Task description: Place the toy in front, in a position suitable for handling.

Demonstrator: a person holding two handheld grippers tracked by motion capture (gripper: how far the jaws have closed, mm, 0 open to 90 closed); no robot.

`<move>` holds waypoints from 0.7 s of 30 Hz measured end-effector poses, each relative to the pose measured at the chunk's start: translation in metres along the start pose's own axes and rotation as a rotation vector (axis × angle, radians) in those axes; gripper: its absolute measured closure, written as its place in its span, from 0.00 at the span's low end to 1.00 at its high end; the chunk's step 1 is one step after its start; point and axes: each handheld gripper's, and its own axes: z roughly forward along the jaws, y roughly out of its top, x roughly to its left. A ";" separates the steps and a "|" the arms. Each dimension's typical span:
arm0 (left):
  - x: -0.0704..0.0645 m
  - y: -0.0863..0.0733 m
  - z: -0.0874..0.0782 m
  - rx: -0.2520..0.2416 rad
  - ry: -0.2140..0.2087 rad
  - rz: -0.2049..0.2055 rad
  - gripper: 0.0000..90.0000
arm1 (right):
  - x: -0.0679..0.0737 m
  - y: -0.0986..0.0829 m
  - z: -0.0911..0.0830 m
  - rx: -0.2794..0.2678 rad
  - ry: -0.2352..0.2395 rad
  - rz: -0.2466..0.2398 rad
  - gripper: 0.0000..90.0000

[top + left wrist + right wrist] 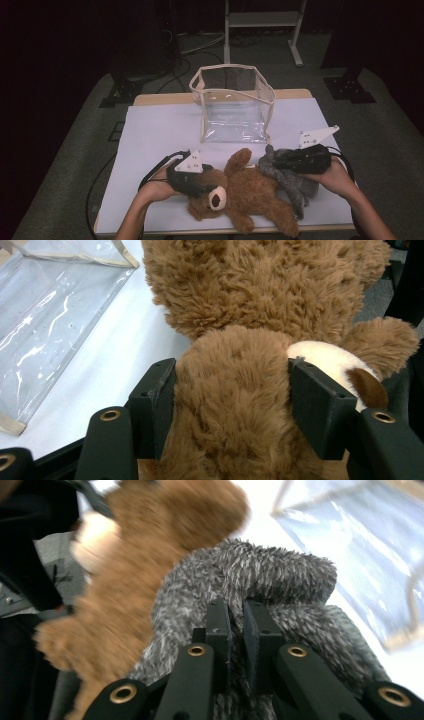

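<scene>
The fluffy brown teddy bear [247, 192] lies at the bench's six o'clock edge, left gripper [232, 407] fingers clamped on its head; right gripper [236, 630] fingers pinch the grey plush toy [260, 575]. Lift both evenly toward the clear plastic bag [235, 102] at twelve o'clock

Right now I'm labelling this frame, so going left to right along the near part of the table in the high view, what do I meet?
Left gripper → brown teddy bear → grey plush toy → the person's right hand, which holds the right gripper.
</scene>
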 end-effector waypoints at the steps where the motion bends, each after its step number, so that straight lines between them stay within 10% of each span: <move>1: 0.000 0.000 0.000 0.000 0.002 0.000 0.43 | 0.013 0.016 0.002 -0.017 0.026 -0.046 0.91; 10: -0.002 0.001 0.001 -0.007 0.004 0.002 0.43 | 0.032 0.074 0.048 0.026 0.070 -0.176 0.91; 21: -0.001 0.003 -0.010 -0.017 0.034 0.002 0.41 | 0.014 0.048 0.074 0.122 0.052 -0.102 0.91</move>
